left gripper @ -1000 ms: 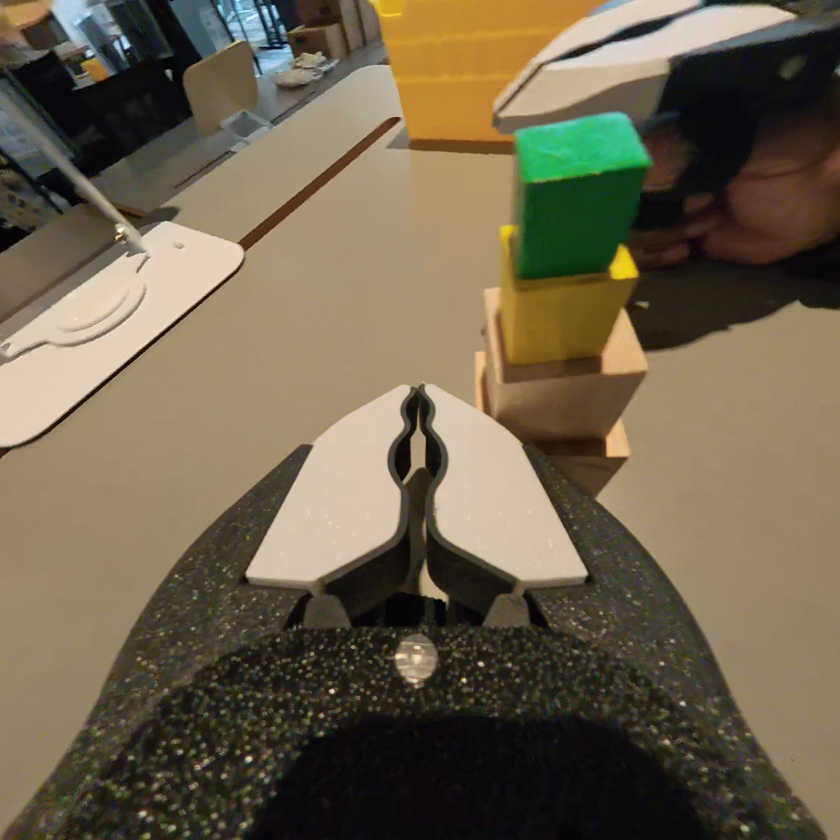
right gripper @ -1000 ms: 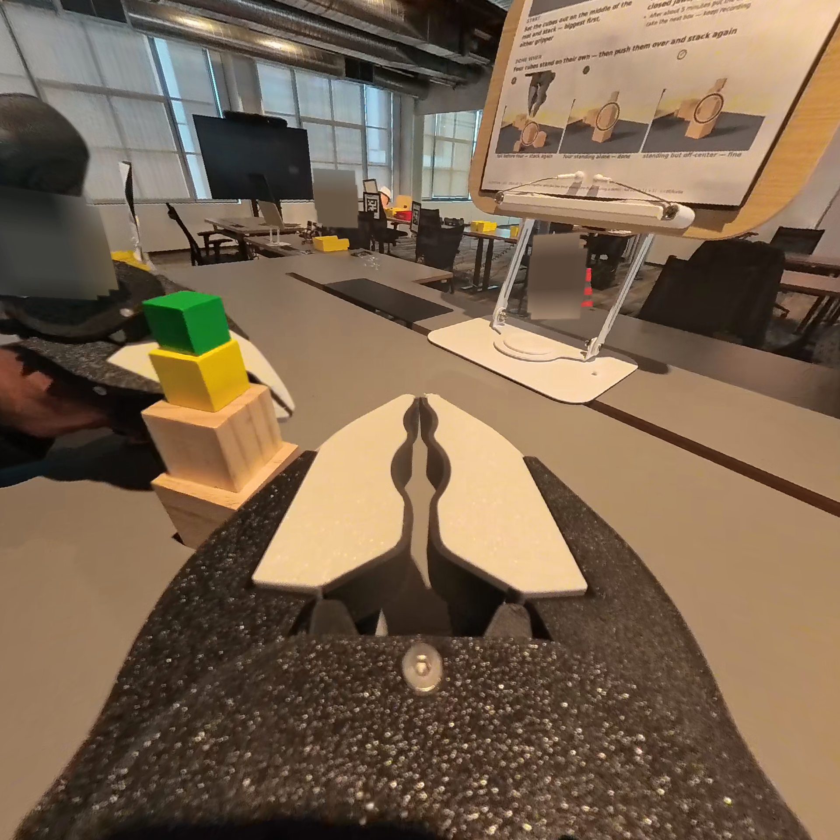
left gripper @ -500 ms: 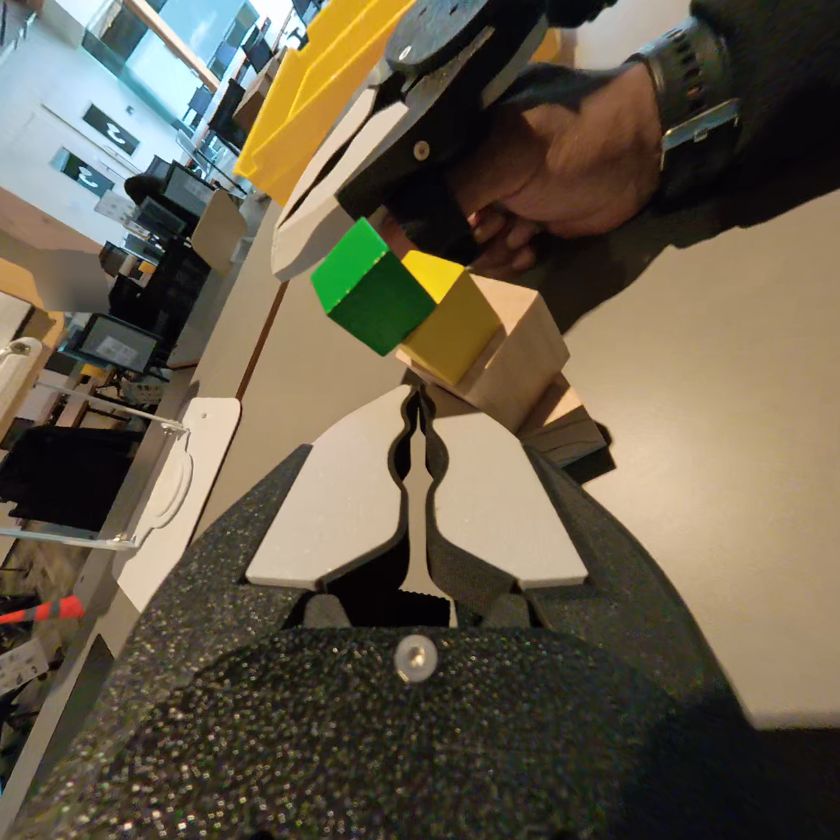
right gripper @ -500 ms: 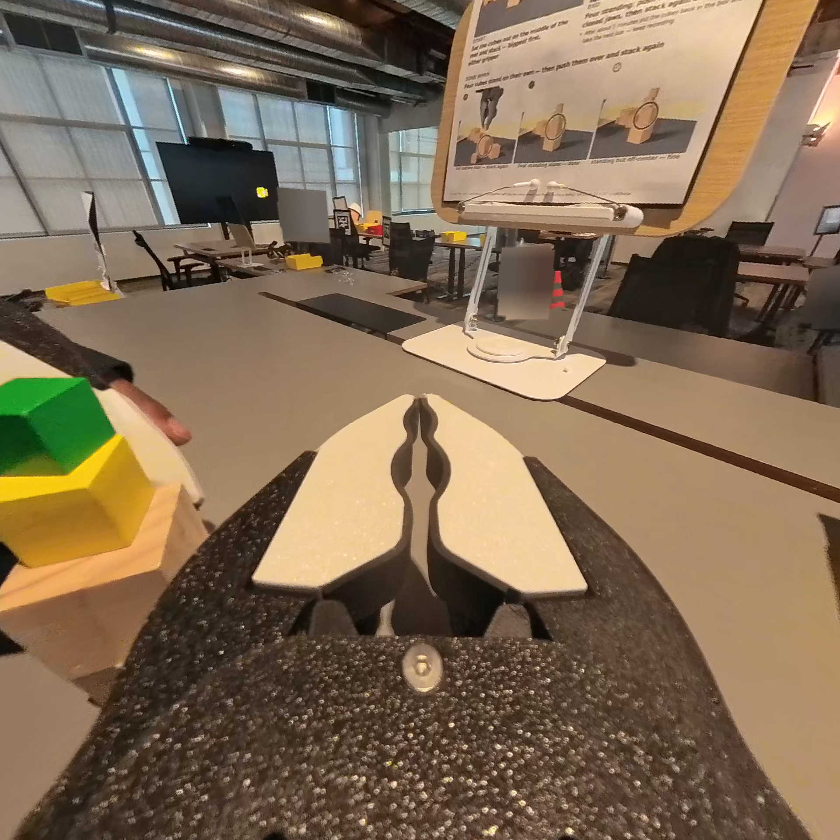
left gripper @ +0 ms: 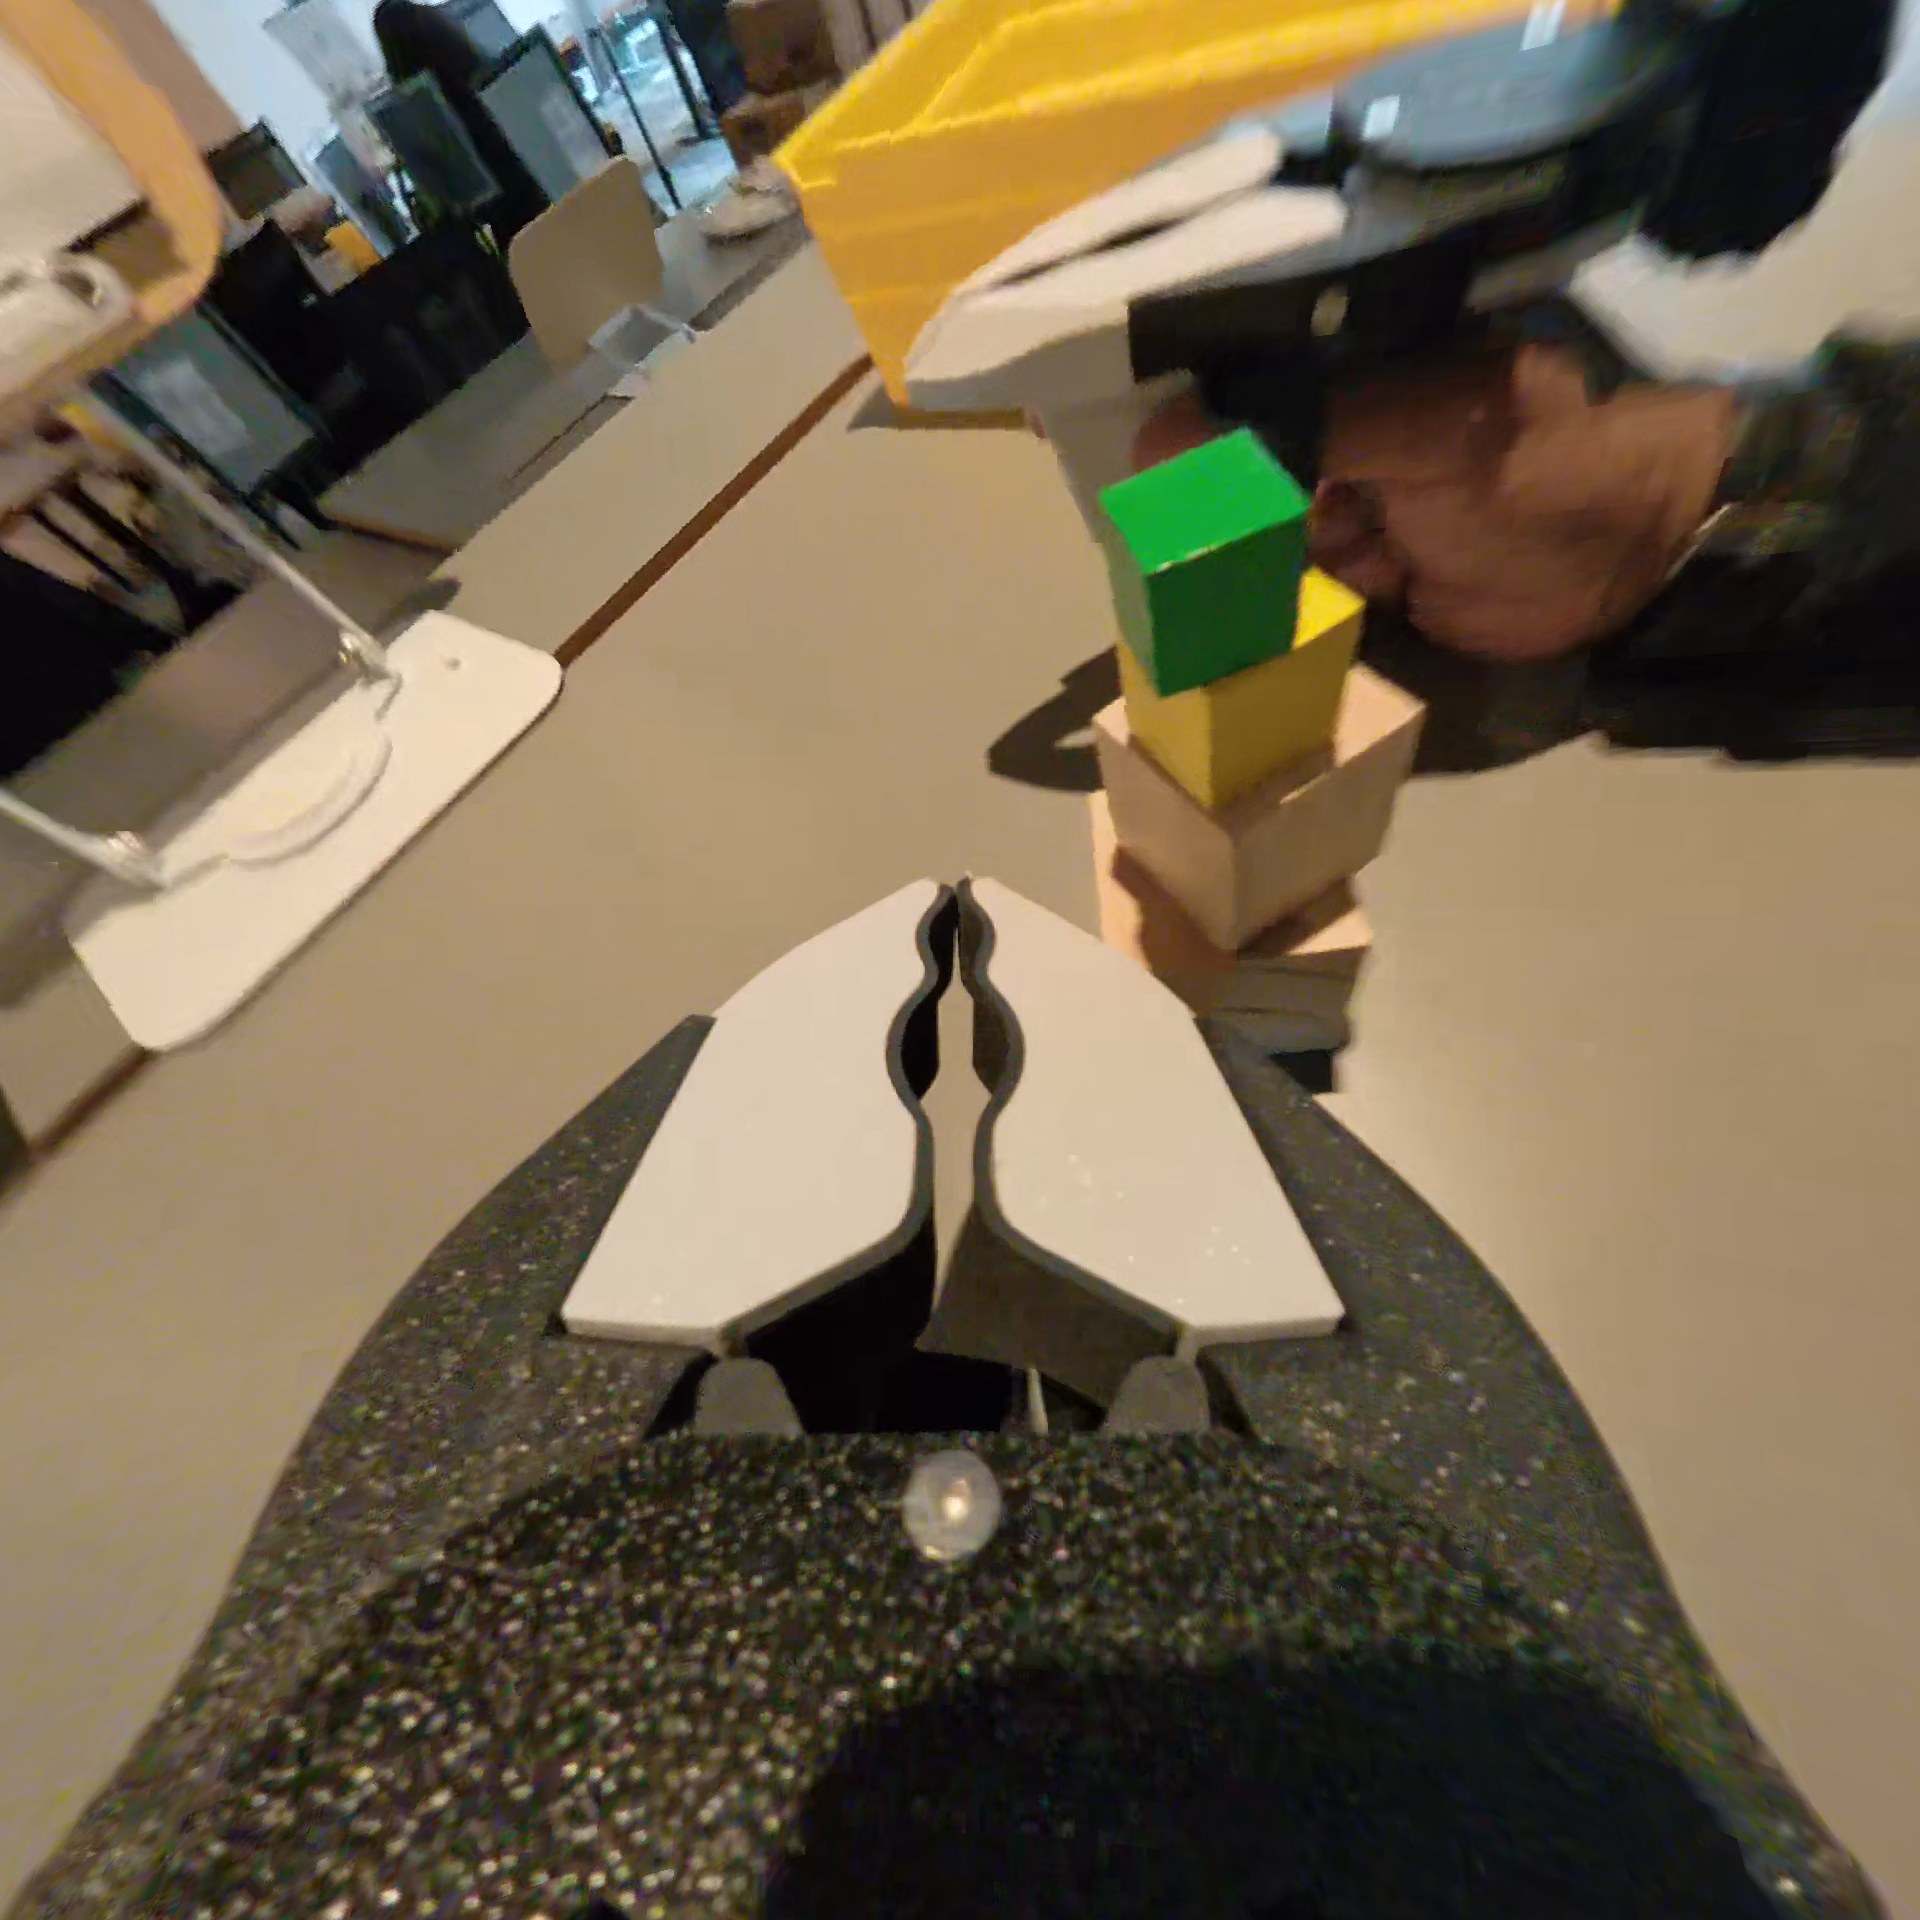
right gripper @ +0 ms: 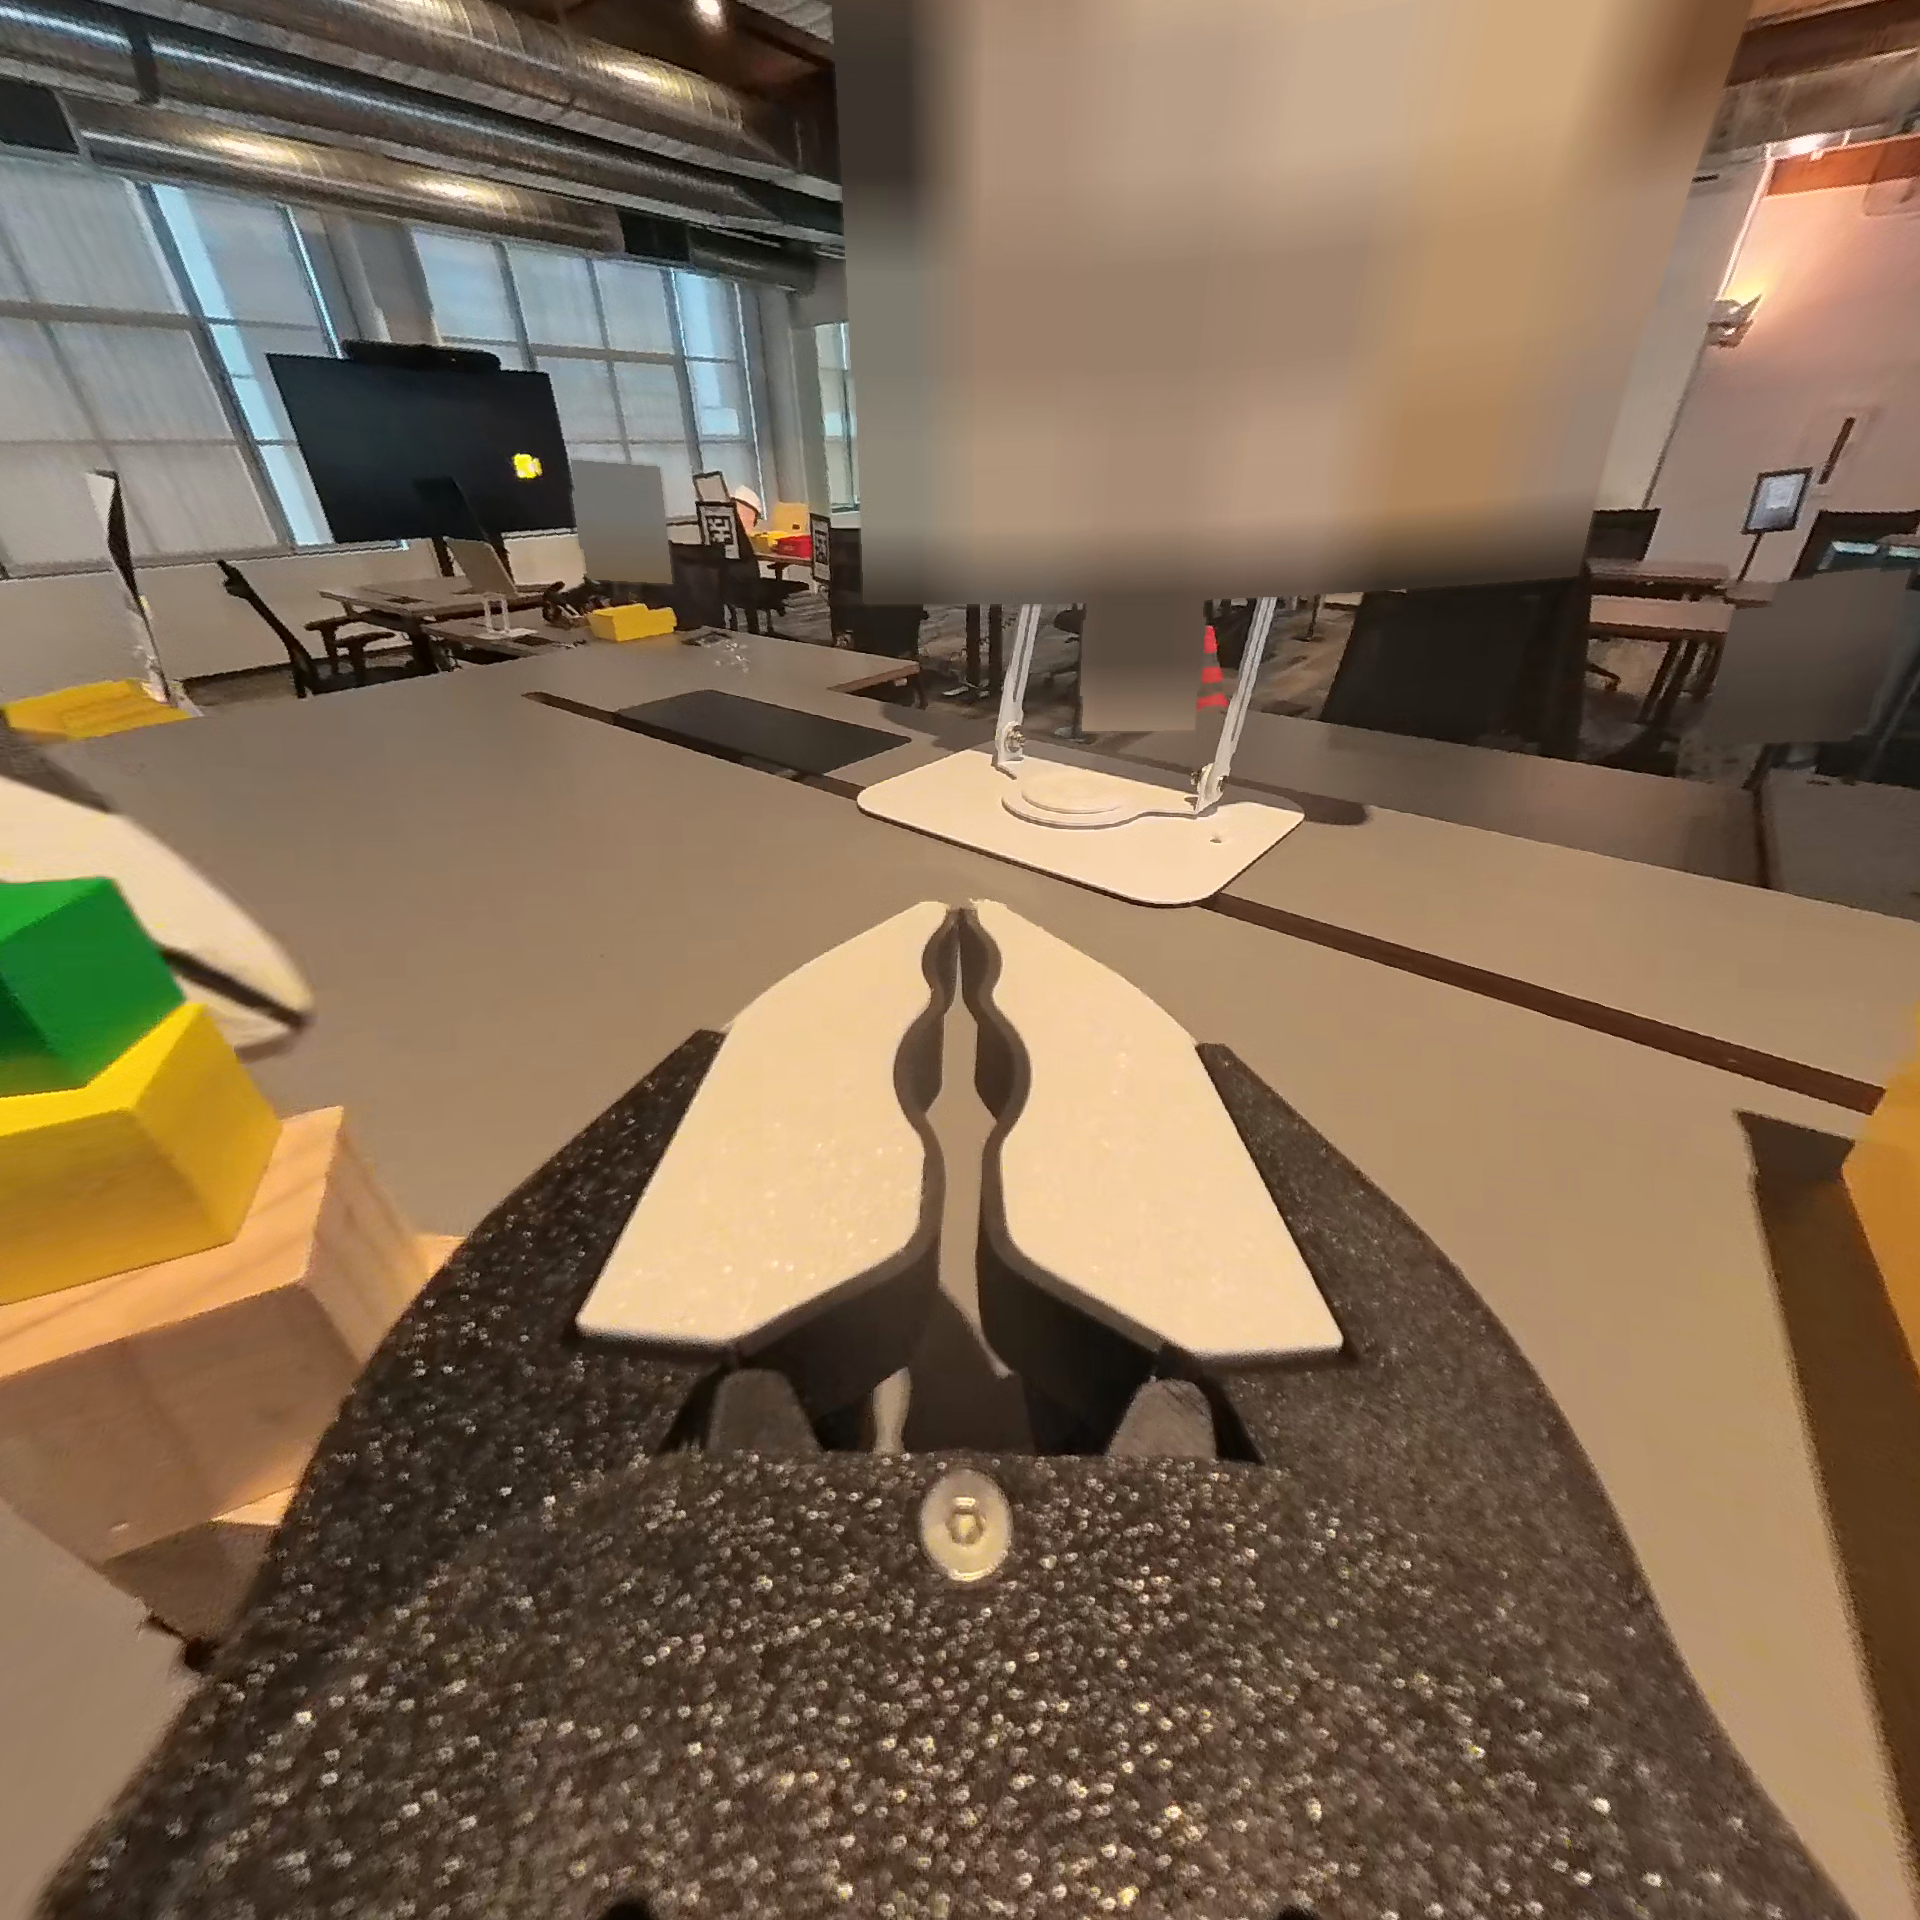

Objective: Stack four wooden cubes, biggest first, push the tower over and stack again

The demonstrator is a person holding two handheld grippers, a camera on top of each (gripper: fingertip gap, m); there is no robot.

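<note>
Four cubes stand stacked on the grey table. A large plain wooden cube is at the bottom, with a smaller wooden cube, a yellow cube and a green cube above it, each twisted a little against the one below. My left gripper is shut and empty, just left of the tower's base. My right gripper is blurred, held by a hand just behind the green cube. In the right wrist view it is shut and empty, with the green and yellow cubes at its left.
A document stand with a white base stands on the table to the left of the tower, and it also shows in the right wrist view. A yellow bin sits behind the tower. A brown seam crosses the table.
The right gripper has come closer to the tower and now sits right beside its top cubes. The left wrist view tilted sharply and swung back. The tower still stands and both grippers stay shut.
</note>
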